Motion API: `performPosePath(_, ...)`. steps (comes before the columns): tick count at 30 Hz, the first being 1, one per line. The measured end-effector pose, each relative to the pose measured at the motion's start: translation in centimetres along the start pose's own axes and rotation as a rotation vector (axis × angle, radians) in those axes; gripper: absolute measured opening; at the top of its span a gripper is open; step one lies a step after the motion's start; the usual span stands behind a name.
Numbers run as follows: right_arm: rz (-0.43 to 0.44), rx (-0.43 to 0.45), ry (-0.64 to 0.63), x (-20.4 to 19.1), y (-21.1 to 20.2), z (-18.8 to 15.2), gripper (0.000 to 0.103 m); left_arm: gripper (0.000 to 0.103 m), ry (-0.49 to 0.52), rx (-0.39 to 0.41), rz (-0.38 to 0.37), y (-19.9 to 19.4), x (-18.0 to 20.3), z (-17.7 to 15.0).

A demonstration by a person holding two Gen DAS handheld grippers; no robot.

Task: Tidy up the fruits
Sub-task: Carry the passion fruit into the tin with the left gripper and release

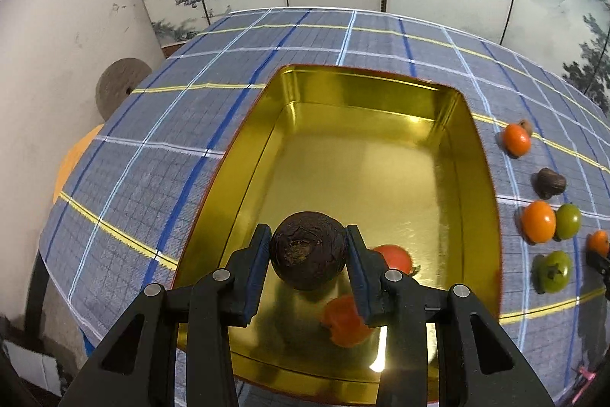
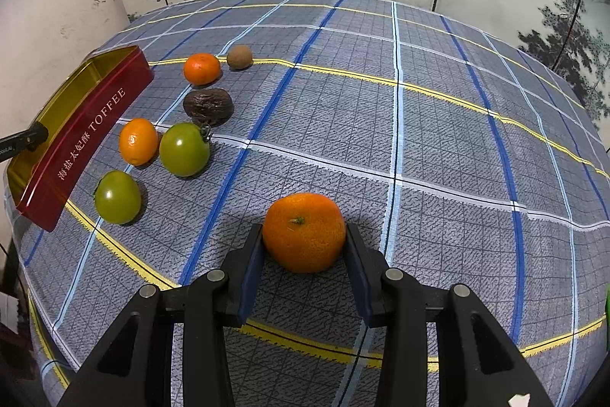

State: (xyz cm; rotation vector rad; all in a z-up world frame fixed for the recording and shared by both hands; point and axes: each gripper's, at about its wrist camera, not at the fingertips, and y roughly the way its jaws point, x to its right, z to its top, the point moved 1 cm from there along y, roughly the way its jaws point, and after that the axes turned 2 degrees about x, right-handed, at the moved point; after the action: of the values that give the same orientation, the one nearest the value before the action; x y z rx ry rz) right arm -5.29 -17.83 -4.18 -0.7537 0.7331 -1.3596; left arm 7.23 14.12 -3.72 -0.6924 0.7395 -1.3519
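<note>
the dark round fruit [image 1: 309,250] is clamped across its middle by the left gripper [image 1: 309,246] over the gold tin [image 1: 476,155]. the mandarin [image 2: 304,232] is pinched by the right gripper [image 2: 304,235]; its soft skin is judged easily bruised.

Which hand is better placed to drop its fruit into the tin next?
Left. The left gripper already holds the dark fruit over the open gold tin; the right gripper grips a mandarin on the cloth, off to the tin's side.

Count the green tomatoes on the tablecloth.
2. One green tomato lies touching an orange fruit, in front of the dark wrinkled fruit. The other green tomato lies nearer, beside the red toffee tin. None looks hidden.
</note>
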Motion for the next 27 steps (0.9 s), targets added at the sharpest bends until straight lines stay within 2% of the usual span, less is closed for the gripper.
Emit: performPosePath(27,-0.01,-0.006,0.003,0.0,0.2,0.2,0.038,0.04,-0.003,-0.051,0.017,2.2,-0.8,-1.2)
